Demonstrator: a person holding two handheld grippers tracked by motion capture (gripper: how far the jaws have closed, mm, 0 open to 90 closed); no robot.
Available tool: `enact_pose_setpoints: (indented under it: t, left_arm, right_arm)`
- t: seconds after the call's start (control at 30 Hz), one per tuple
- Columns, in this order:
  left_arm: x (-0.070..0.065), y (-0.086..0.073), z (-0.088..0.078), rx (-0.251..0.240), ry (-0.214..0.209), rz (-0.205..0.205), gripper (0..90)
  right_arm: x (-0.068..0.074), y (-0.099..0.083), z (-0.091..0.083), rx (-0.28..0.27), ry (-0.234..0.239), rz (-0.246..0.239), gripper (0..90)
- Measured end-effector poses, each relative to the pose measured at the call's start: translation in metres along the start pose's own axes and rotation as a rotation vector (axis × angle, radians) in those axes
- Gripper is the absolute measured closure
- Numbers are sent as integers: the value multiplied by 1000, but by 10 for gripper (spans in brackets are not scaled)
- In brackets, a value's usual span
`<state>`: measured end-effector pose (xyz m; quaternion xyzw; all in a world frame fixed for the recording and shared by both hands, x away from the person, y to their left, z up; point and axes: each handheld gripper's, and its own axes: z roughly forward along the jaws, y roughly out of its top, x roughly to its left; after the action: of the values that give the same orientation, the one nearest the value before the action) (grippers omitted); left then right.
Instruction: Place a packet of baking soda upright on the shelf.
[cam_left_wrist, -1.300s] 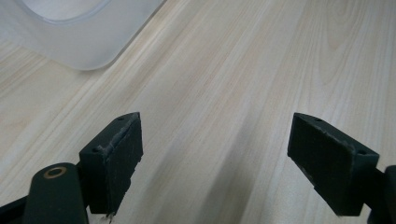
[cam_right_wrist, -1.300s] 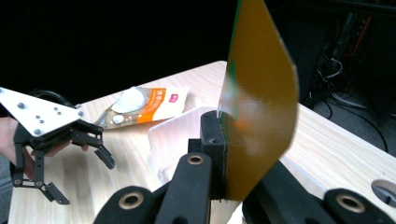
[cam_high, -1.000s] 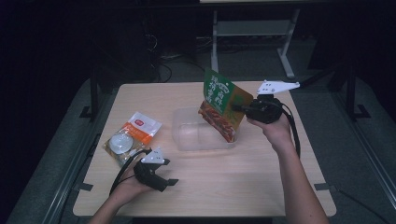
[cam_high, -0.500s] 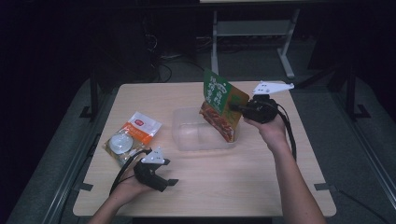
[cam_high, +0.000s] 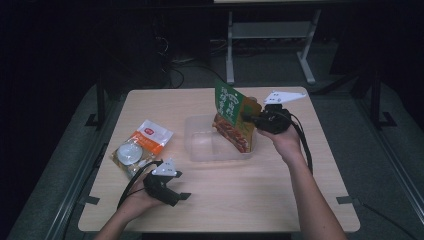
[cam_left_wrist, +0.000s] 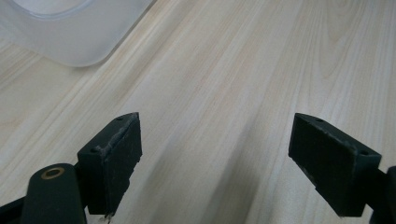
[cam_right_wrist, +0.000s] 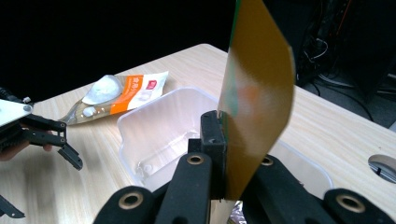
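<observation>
Right gripper (cam_high: 248, 118) clamps green-and-orange printed foil snack pouch (cam_high: 231, 121), upright at frame centre over clear plastic tub (cam_high: 200, 150); left gripper (cam_left_wrist: 217, 161) gapes, nothing between.

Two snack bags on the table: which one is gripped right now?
The green-and-orange bag, pinched upright by the right gripper over the clear plastic tub. The orange-and-white bag lies flat near the table's left edge, untouched.

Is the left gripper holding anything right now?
No, the left gripper has its jaws wide apart with just bare table between them.
</observation>
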<state>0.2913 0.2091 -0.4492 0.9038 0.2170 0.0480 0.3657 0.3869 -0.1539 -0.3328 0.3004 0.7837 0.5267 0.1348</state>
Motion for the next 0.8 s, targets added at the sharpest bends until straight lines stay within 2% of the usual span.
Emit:
enact_pose_setpoints:
  t: [0.53,0.6,0.8]
  left_arm:
    - [0,0,0,13,-5,9,165]
    - [-2,0,1,2,-7,-6,165]
    - [-2,0,2,7,-10,-3,165]
  right_arm:
    - [-2,-10,13,44,9,14,899]
    - [-2,-10,14,45,10,12,898]
    - [-2,-12,14,47,11,8,892]
